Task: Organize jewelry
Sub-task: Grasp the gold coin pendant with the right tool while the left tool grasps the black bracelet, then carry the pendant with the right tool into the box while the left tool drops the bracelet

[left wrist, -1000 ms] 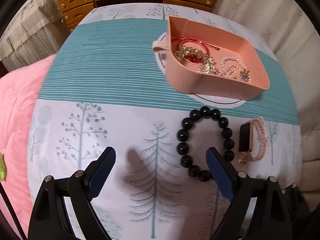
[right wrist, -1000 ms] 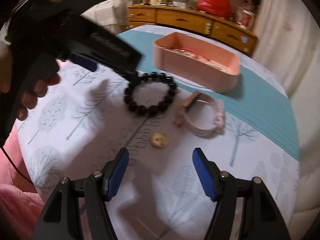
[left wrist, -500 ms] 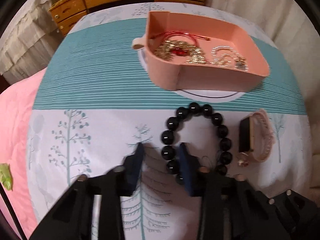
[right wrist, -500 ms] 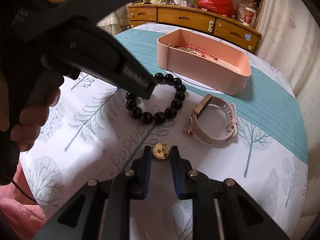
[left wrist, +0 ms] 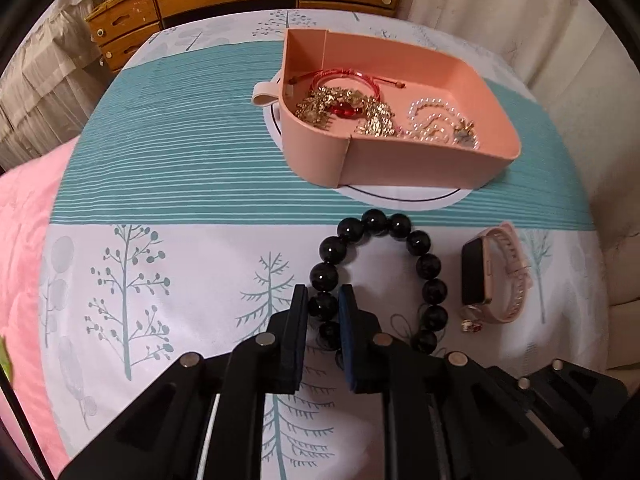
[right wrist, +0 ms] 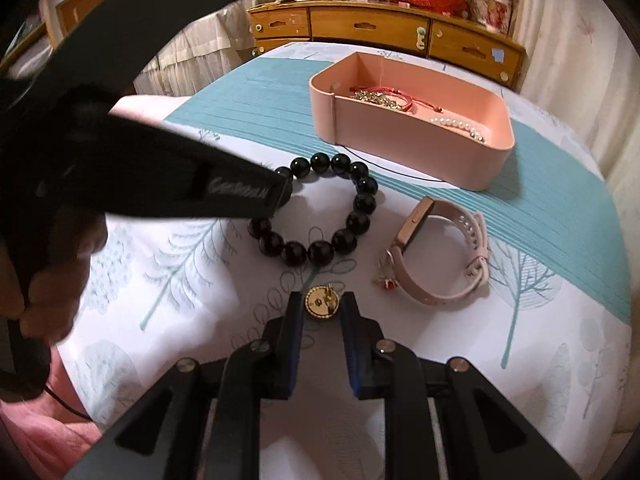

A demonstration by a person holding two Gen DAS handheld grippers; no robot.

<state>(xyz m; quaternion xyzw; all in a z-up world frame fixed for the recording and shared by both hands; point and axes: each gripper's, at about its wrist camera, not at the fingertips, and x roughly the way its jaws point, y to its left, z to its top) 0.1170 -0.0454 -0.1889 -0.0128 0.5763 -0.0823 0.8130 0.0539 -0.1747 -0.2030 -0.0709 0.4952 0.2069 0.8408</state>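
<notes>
in the left wrist view my left gripper [left wrist: 323,305] sits at the lower middle of the frame, its fingers [left wrist: 297,320] closed in on one bead of the black bead bracelet [left wrist: 380,276], which lies as a ring on the table [left wrist: 160,264] just above and right of them. the pink watch [left wrist: 494,276] lies on its side just right of the bracelet, with a small charm [left wrist: 469,322] at its lower end. the pink tray [left wrist: 392,164] stands in the upper middle of the frame on the teal striped band of the cloth, and it holds a red cord bracelet [left wrist: 348,78], a gold piece with a red stone [left wrist: 342,108] and a pearl strand [left wrist: 434,120].

in the right wrist view my right gripper [right wrist: 322,307] is at the lower middle, fingers [right wrist: 294,320] drawn close on either side of the gold round earring [right wrist: 322,301]; they look to be touching its edges, though i cannot tell how firmly. the bead bracelet is above it at centre frame, partly hidden by the left gripper's black body coming in from the left. the watch is right of centre and the tray is in the upper right. a wooden dresser [right wrist: 372,28] runs along the top of the frame behind the table.
</notes>
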